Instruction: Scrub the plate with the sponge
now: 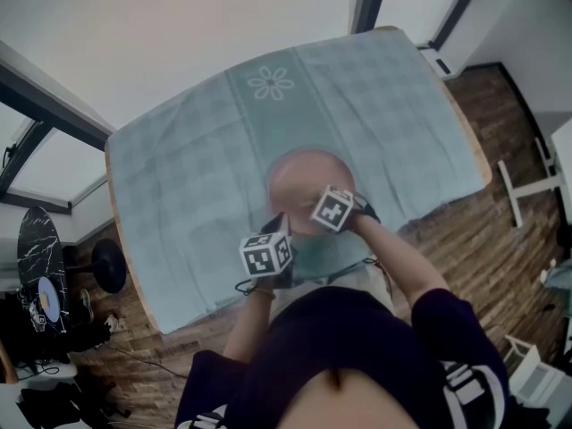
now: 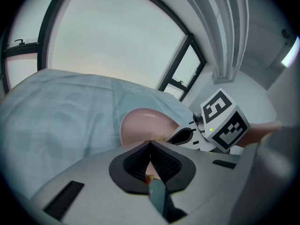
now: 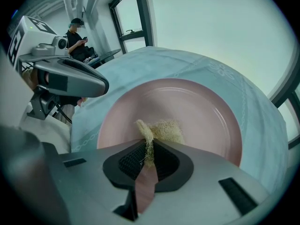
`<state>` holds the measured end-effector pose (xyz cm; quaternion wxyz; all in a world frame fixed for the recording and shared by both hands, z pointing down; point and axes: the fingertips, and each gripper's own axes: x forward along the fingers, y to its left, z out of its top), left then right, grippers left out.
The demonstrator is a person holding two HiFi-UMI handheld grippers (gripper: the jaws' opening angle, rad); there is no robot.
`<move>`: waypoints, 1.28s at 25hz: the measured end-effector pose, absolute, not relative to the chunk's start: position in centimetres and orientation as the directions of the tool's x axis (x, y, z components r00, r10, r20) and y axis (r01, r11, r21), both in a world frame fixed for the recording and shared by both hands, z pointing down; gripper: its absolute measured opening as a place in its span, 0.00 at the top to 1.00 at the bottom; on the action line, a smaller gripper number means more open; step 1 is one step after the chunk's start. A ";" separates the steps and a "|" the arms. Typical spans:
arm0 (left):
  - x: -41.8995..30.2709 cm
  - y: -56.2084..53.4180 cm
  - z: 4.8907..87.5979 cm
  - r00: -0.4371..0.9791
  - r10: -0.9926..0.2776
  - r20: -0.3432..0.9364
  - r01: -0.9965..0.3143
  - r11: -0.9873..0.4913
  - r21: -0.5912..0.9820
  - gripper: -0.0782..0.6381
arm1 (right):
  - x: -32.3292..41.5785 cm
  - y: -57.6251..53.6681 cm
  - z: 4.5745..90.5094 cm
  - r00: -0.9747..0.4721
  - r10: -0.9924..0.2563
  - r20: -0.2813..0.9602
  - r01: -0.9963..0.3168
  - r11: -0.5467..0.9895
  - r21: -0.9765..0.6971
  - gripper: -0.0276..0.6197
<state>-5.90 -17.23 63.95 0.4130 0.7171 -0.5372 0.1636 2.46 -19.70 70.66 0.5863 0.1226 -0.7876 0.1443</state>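
Observation:
A pink plate (image 1: 306, 175) lies on the teal tablecloth near the table's front edge. My right gripper (image 3: 149, 146) is shut on a tan fibrous sponge (image 3: 164, 130), which rests on the near part of the plate (image 3: 187, 107). My left gripper (image 2: 150, 144) is shut, its pads meeting with nothing seen between them. It sits just off the plate's (image 2: 145, 123) near left rim, beside the right gripper. In the head view the two marker cubes, left (image 1: 266, 253) and right (image 1: 333, 208), stand close together over the plate's near rim, which they hide.
The tablecloth (image 1: 197, 159) covers the whole table, with a flower pattern (image 1: 272, 83) at the far side. Wooden floor and white furniture (image 1: 536, 186) lie to the right, dark clutter (image 1: 45, 329) to the left. A person (image 3: 76, 34) stands far off by the windows.

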 end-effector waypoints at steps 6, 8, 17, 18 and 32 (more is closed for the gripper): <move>-5.5 -16.6 63.9 0.380 -0.631 0.676 -0.905 -0.100 0.414 0.88 | 3.6 -19.2 70.6 -0.271 -0.040 0.962 -0.388 0.919 -0.071 0.90; -5.4 -16.5 63.9 0.383 -0.629 0.677 -0.904 -0.105 0.413 0.88 | 3.9 -19.3 70.6 -0.269 -0.055 0.962 -0.397 0.916 -0.059 0.90; -4.9 -15.8 63.8 0.396 -0.623 0.675 -0.903 -0.133 0.408 0.88 | 4.8 -19.2 70.5 -0.261 -0.089 0.961 -0.434 0.900 -0.034 0.90; -4.9 -15.7 63.8 0.398 -0.622 0.675 -0.903 -0.136 0.407 0.88 | 4.8 -19.1 70.4 -0.261 -0.096 0.961 -0.441 0.897 -0.030 0.90; -5.0 -14.7 63.3 0.393 -0.640 0.661 -0.903 -0.131 0.410 0.88 | 3.9 -18.4 65.6 -0.466 -0.267 0.843 -0.631 0.769 -0.106 0.90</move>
